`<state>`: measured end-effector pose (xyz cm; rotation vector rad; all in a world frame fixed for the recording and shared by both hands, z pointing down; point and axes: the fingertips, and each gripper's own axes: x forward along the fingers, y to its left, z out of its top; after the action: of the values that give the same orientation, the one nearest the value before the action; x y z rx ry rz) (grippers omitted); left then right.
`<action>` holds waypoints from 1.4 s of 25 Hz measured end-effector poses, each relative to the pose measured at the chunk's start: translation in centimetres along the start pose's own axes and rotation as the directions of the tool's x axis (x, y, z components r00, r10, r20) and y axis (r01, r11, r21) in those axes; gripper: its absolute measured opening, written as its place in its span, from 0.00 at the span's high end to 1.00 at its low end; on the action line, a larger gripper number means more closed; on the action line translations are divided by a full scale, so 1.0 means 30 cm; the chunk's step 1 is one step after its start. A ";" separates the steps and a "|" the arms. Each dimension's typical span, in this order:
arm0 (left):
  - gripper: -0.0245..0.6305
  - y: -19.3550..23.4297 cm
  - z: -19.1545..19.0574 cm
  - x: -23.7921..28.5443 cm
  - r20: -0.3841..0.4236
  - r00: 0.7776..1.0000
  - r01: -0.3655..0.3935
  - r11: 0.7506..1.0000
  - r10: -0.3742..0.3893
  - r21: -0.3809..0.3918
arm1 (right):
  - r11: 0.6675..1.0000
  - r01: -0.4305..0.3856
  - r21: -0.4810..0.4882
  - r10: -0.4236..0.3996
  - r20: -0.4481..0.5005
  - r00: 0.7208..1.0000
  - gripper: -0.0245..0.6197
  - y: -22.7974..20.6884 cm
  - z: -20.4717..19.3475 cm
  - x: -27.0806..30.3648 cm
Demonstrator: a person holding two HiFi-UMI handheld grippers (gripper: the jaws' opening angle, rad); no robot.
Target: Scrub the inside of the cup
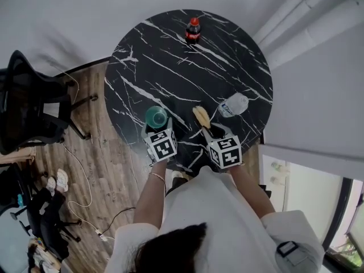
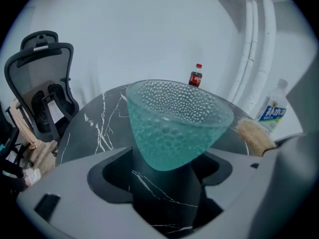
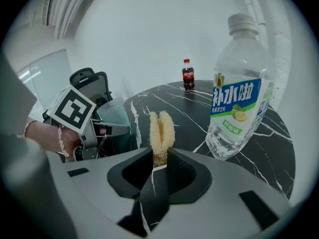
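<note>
A teal dimpled glass cup stands on the black marble table, mouth up. Its narrow base sits between the wide jaws of my left gripper, with a gap showing on each side, so the gripper is open around it. In the head view the cup is just ahead of that gripper. My right gripper is shut on the lower end of a tan loofah scrubber, which sticks up past the jaws. The scrubber hangs to the right of the cup, apart from it.
A clear water bottle with a green label stands close on the right of the scrubber. A small cola bottle stands at the table's far edge. A black office chair stands on the wood floor at the left. A white wall is behind the table.
</note>
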<state>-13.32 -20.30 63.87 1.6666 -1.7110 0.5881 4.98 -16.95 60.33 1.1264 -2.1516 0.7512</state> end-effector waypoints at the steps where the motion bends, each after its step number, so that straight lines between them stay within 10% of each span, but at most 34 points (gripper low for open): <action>1: 0.41 0.001 -0.001 0.002 0.003 1.000 -0.012 1.000 0.012 0.001 | 1.000 -0.002 0.002 0.002 -0.001 1.000 0.81 0.000 -0.001 -0.001; 15: 0.46 0.003 0.050 0.024 0.045 0.999 -0.011 1.000 0.010 0.012 | 1.000 -0.023 -0.021 0.023 -0.032 0.999 0.81 0.012 -0.032 -0.007; 22: 0.47 -0.029 0.074 -0.012 0.053 0.997 0.043 0.984 -0.053 0.173 | 0.998 -0.032 -0.056 0.031 -0.011 0.999 0.81 0.023 0.009 0.002; 35: 0.48 -0.066 0.106 -0.163 -0.017 0.976 0.187 0.803 -0.216 0.565 | 0.964 -0.109 -0.242 0.137 0.104 0.985 0.81 0.142 0.190 -0.036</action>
<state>-12.05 -19.40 57.91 2.2566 -1.4357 1.0312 0.50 -18.38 54.88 0.9417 -2.3575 0.4742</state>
